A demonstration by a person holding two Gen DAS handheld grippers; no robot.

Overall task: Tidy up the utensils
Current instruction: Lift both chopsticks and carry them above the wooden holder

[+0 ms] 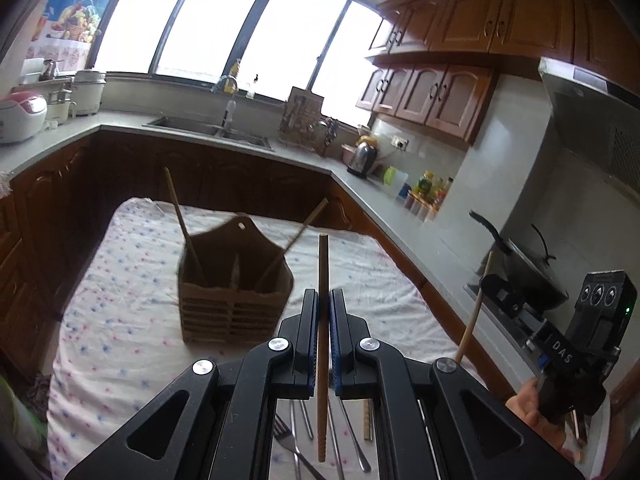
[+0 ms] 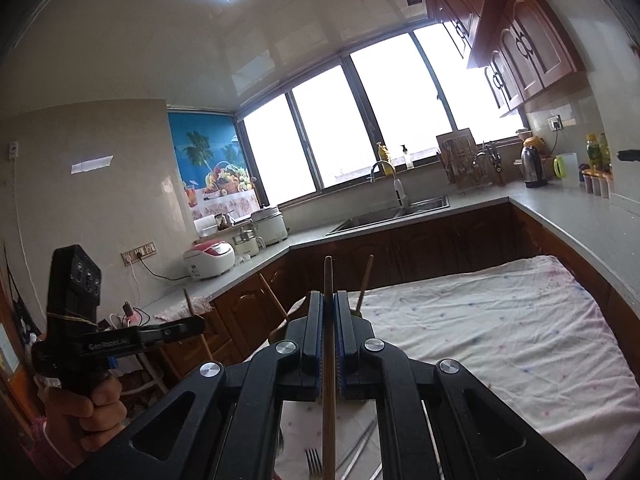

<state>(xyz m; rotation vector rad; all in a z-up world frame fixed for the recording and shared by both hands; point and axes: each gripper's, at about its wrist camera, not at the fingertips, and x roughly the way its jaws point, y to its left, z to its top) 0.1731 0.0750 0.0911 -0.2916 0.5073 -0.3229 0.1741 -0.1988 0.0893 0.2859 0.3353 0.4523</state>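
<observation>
My left gripper (image 1: 323,295) is shut on a wooden chopstick (image 1: 323,264) that stands upright between its blue pads. Ahead on the flowered tablecloth (image 1: 120,320) stands a brown slotted utensil holder (image 1: 234,292) with two wooden chopsticks leaning out of it. My right gripper (image 2: 328,297) is shut on another wooden chopstick (image 2: 328,276), also upright. In the right wrist view the holder is mostly hidden behind that gripper; only its two chopsticks (image 2: 366,280) show above. A fork (image 1: 290,440) and several metal utensils (image 1: 352,432) lie on the cloth under the left gripper.
Dark wood cabinets and a grey counter (image 1: 400,208) wrap around the table. A sink (image 1: 208,128) sits under the window, a kettle (image 1: 362,158) and bottles to the right, rice cookers (image 1: 20,116) to the left. A wok (image 1: 528,272) is on the stove at right.
</observation>
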